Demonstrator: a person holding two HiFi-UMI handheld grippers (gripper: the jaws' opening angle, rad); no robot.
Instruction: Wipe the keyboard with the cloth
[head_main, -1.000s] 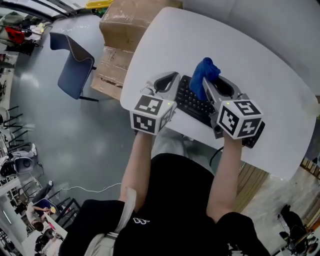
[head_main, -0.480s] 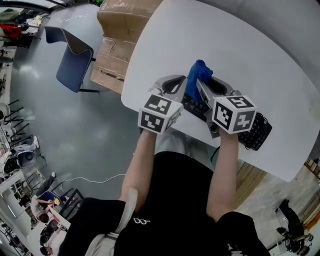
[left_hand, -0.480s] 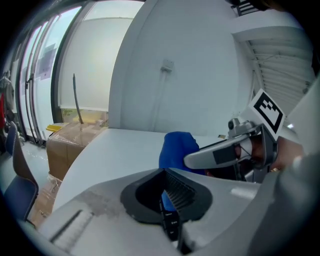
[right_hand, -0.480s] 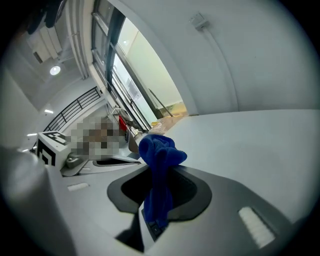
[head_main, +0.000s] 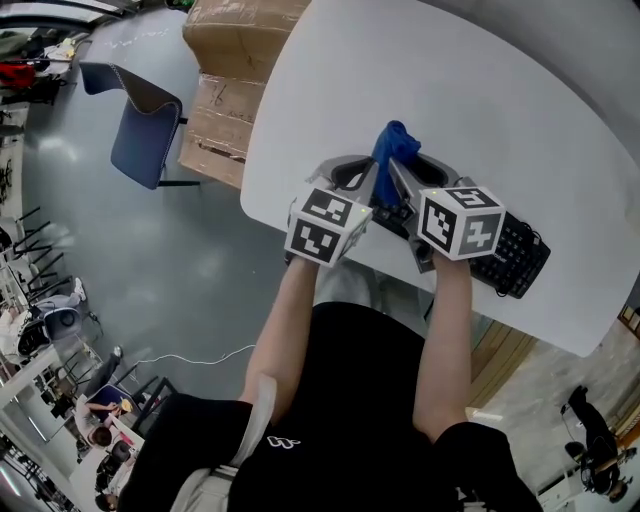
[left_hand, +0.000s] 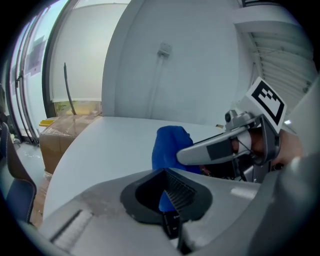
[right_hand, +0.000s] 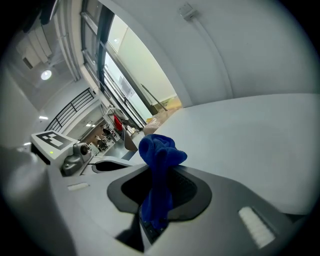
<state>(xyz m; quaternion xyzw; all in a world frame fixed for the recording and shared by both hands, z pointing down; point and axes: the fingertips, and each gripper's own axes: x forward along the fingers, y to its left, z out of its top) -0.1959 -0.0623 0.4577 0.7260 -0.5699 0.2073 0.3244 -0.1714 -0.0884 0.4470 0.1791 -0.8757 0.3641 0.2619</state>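
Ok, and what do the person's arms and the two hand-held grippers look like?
Both the left hand-held gripper and right hand-held gripper have light grey shells, black ribbed pads, and a white cube with black square markers. Arms are bare below a black short-sleeved top with a small white logo.

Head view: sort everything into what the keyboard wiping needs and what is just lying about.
For the job: blue cloth, clamped in the right gripper; keyboard; table.
Lying about: cardboard boxes; blue chair.
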